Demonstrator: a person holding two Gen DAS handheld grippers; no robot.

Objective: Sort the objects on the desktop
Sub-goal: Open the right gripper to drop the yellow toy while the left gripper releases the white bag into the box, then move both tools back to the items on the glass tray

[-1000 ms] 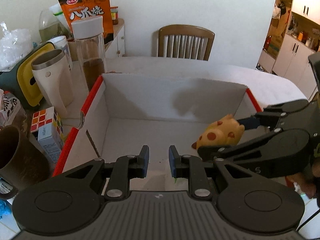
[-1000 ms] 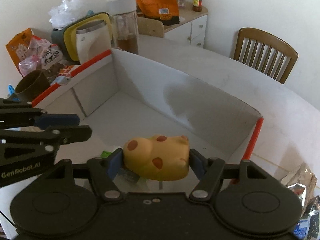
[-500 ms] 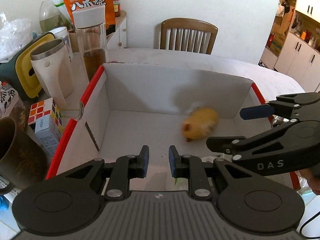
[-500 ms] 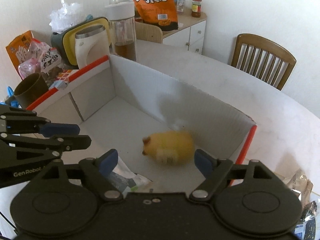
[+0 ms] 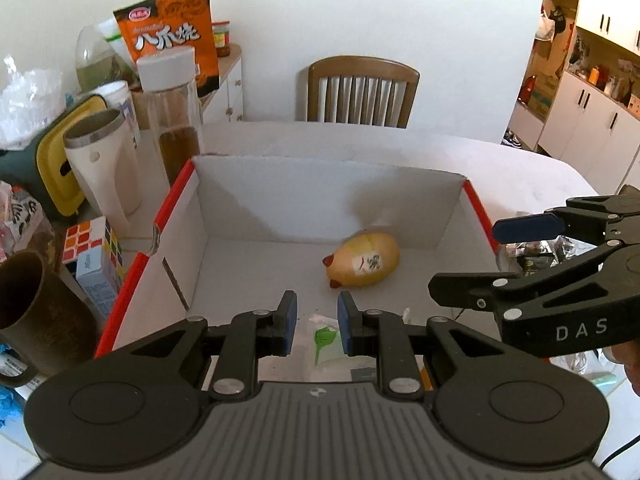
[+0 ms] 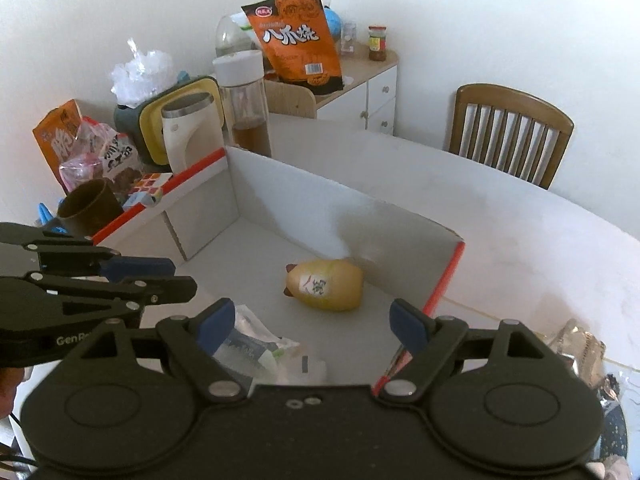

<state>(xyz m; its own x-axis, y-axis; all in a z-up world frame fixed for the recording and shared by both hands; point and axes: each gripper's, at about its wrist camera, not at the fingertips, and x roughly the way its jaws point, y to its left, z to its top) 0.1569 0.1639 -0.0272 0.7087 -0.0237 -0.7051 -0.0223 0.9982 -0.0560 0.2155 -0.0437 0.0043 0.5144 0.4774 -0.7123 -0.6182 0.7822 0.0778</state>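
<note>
A yellow squishy animal toy (image 5: 365, 261) lies on its side on the floor of the white cardboard box (image 5: 320, 188) with red edges, near the far right corner; it also shows in the right wrist view (image 6: 326, 290). My right gripper (image 6: 312, 326) is open wide and empty above the box's right side; it shows in the left wrist view (image 5: 480, 256). My left gripper (image 5: 313, 322) is empty, its jaws a narrow gap apart, over the box's near edge. A clear packet with green print (image 5: 326, 340) lies in the box below it.
Left of the box stand a Rubik's cube (image 5: 90, 242), a small carton (image 5: 96, 276), a brown cup (image 5: 32, 308), a white mug (image 5: 102, 168), a glass bottle (image 5: 174, 112) and snack bags (image 6: 298, 44). Foil packets (image 6: 580, 344) lie right of the box. A chair (image 5: 362, 94) stands behind the table.
My right gripper opened and let go of the yellow toy, which dropped into the box and rolled to rest. The right gripper then drew back to the right. The left gripper held still.
</note>
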